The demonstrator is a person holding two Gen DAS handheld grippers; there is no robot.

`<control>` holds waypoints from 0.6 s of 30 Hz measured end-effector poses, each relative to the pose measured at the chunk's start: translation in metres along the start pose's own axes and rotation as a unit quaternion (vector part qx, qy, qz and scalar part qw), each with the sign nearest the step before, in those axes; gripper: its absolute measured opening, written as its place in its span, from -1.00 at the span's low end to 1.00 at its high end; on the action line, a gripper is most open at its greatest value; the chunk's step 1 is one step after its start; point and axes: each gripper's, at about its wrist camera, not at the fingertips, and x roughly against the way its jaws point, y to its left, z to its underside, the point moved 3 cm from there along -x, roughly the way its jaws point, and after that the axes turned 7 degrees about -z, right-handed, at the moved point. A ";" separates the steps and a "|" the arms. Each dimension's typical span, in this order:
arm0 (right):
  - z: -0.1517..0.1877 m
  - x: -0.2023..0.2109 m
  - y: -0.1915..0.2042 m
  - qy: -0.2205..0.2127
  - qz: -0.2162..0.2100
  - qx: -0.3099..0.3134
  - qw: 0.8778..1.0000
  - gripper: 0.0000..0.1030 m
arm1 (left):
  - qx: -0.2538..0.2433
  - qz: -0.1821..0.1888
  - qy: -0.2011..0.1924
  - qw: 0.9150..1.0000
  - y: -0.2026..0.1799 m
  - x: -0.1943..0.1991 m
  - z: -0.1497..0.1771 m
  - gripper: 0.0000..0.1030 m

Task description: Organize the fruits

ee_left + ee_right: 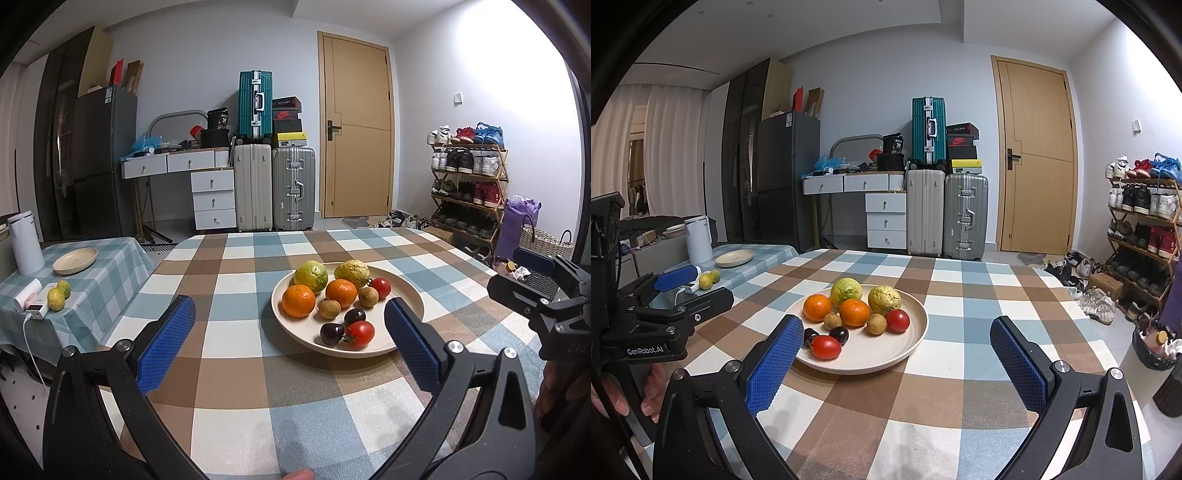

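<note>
A cream plate (pixel 406 291) (pixel 908 332) sits on the checked table, filled with fruit: two green-yellow guavas (pixel 311 276) (pixel 846 290), two oranges (pixel 298 301) (pixel 817 307), two tomatoes (pixel 360 333) (pixel 826 347), two brown longans (pixel 330 308) and two dark plums (pixel 331 333). My left gripper (pixel 290 326) hovers open just before the plate's near-left rim, nothing between its blue pads. My right gripper (pixel 895 341) is open too, low over the table with the plate's near edge between its fingers. Each gripper shows in the other's view, at the right edge (pixel 546 291) and the left edge (pixel 676 291).
A lower side table (pixel 110 254) at the left carries an empty cream plate (pixel 75 260) (pixel 735 257), two green-yellow citrus fruits (pixel 59 295) (pixel 709 278), a white kettle (pixel 25 243) and a charger. Suitcases, drawers, a door and a shoe rack stand behind. A hand (pixel 646 391) grips the left tool.
</note>
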 end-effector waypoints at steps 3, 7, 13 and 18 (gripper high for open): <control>0.000 0.000 0.000 0.000 0.000 0.000 1.000 1.00 | 0.000 0.000 0.000 1.000 0.000 0.000 0.000 0.98; 0.000 0.000 0.000 0.000 0.000 0.000 1.000 1.00 | 0.000 0.000 0.001 1.000 0.000 0.000 0.000 0.98; 0.000 0.000 0.000 0.000 0.000 0.000 1.000 1.00 | -0.001 0.003 0.001 1.000 0.000 0.001 0.001 0.98; 0.000 0.000 0.000 0.000 0.000 0.000 1.000 1.00 | -0.002 0.003 0.002 1.000 -0.001 0.002 0.000 0.98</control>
